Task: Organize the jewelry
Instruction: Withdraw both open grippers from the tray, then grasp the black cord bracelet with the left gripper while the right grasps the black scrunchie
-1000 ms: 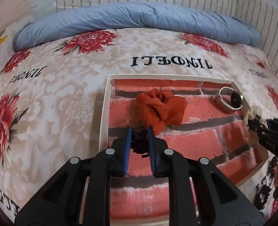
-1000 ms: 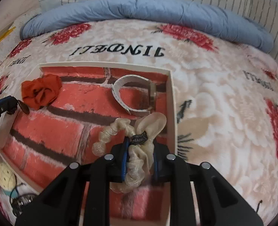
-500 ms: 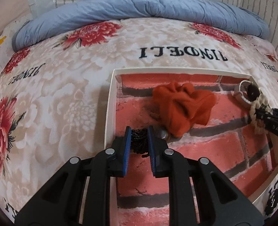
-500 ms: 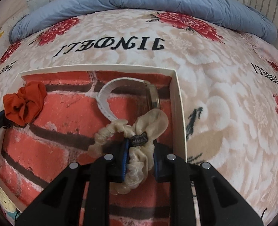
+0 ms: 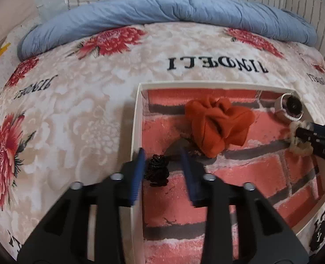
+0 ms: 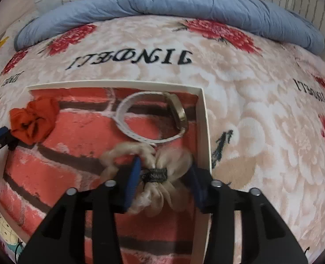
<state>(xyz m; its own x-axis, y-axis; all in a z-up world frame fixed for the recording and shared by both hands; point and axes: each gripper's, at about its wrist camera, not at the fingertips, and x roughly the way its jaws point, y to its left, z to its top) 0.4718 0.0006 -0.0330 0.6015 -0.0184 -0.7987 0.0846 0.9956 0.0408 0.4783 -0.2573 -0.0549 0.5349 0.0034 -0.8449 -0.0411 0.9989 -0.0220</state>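
A shallow white-rimmed tray (image 5: pixel 136 129) (image 6: pixel 203 132) with a brick-print floor lies on the bed. My left gripper (image 5: pixel 163 172) is opening over the tray's near left corner. A small black coiled hair tie (image 5: pixel 156 173) rests on the floor between the jaws, beside the left pad and clear of the right one. My right gripper (image 6: pixel 164 179) is opening too, with a cream scrunchie (image 6: pixel 160 176) with a black label lying loose between its pads. An orange scrunchie (image 5: pixel 217 125) (image 6: pixel 33 121) and a white-strapped watch (image 6: pixel 153 118) (image 5: pixel 291 109) lie further back in the tray.
A floral blanket (image 5: pixel 74 110) covers the bed around the tray. A rolled blue duvet (image 5: pixel 162 11) lies along the back, under a white brick wall. A pale round item (image 6: pixel 3 228) sits beyond the tray's near left corner.
Both grippers were shut on their items and have now spread their jaws. The black hair tie and the cream scrunchie lie released on the tray floor. Neither hand has shifted much.
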